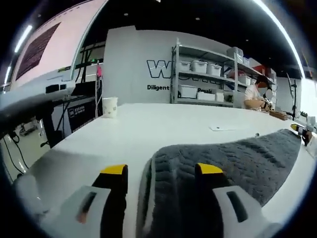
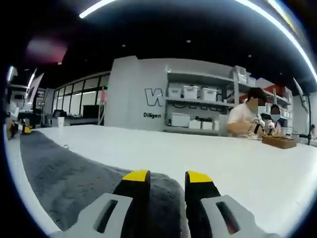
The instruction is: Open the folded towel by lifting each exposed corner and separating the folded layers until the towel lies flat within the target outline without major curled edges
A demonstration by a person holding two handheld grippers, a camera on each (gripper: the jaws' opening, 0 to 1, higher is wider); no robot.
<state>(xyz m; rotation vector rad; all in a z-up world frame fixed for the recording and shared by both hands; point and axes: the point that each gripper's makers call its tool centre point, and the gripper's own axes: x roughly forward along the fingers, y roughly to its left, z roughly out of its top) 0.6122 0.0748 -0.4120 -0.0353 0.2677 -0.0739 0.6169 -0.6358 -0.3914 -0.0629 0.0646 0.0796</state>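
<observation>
Fingers first: my left gripper (image 1: pixel 161 171) has its yellow-tipped fingers (image 1: pixel 209 169) spread wide, straddling the near edge of the grey towel (image 1: pixel 237 153); one finger sits on bare worktop (image 1: pixel 148 124), the other is over the pile, and the towel's pale hem runs up between them. Can't tell if either finger actually touches the cloth. My right gripper (image 2: pixel 167 177) has its fingers (image 2: pixel 136 176) much closer together w/ a narrow gap, the towel (image 2: pixel 64 173) edge lying in that gap; whether they're pinching it I can't tell.

Left gripper view gives me things the other doesn't: a paper cup (image 1: pixel 109 106) standing near the far edge of the worktop, a small sheet of paper (image 1: pixel 221 128) lying flat beyond the towel, a big slanted screen (image 1: pixel 54 39) top left, and the other gripper (image 1: pixel 299 131) tiny at the towel's far end. Right gripper view gives a wooden box (image 2: pixel 281 142) on the worktop (image 2: pixel 198 148) by two seated people (image 2: pixel 247 119), plus the other gripper (image 2: pixel 17 130) at the towel's far left end.

Both views show shelving w/ white bins (image 1: pixel 198 67) against the grey wall.

Edges & room: towel stretches between the two grippers, slightly humped in the left gripper view, flatter in the right. Lots of bare white worktop beyond it
</observation>
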